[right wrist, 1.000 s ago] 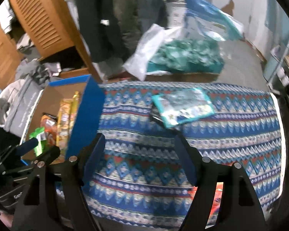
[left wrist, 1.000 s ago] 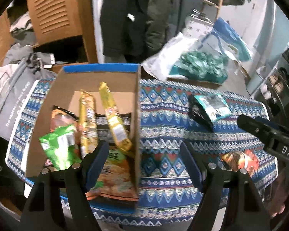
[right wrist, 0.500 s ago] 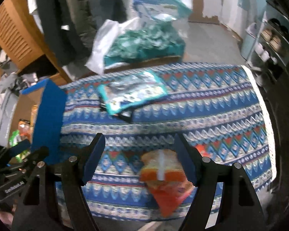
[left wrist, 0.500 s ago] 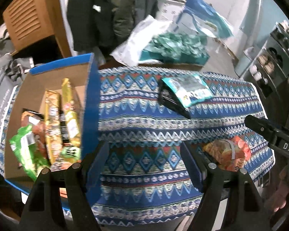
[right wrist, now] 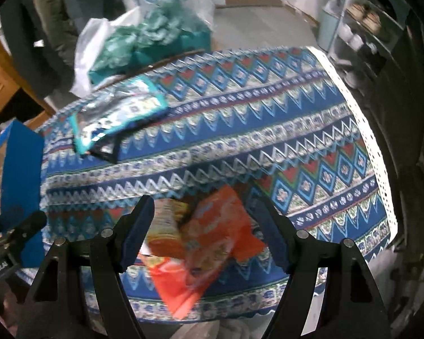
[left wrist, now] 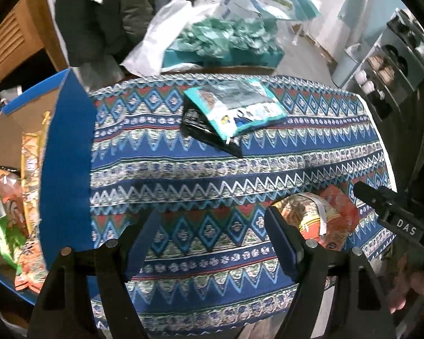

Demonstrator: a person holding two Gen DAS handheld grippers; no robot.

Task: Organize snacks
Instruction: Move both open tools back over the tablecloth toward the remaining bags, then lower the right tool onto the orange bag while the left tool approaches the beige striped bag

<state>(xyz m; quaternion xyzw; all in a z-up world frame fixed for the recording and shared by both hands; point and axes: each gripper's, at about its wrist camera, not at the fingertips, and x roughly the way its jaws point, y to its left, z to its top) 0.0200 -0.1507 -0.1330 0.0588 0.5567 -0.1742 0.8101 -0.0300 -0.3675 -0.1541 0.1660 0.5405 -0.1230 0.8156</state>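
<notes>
The orange snack bag (right wrist: 206, 240) lies on the table (right wrist: 268, 130) near its front edge, and it now sits between the two blades of the right tongs (right wrist: 205, 231), which stand apart and do not touch it. A moment ago this bag was only at the lower edge of the right view; both hands have since travelled away from the cardboard box (left wrist: 67, 155) and sunk toward the cloth. I judge that this bag is the next one to be picked up. The left tongs (left wrist: 212, 243) are also apart and empty, over bare cloth just beside the bag. A teal packet (left wrist: 234, 107) on a black packet (left wrist: 209, 135) waits further back. The box already holds several snacks. Behind the table are hanging coats, a wooden cabinet and a shelf.
</notes>
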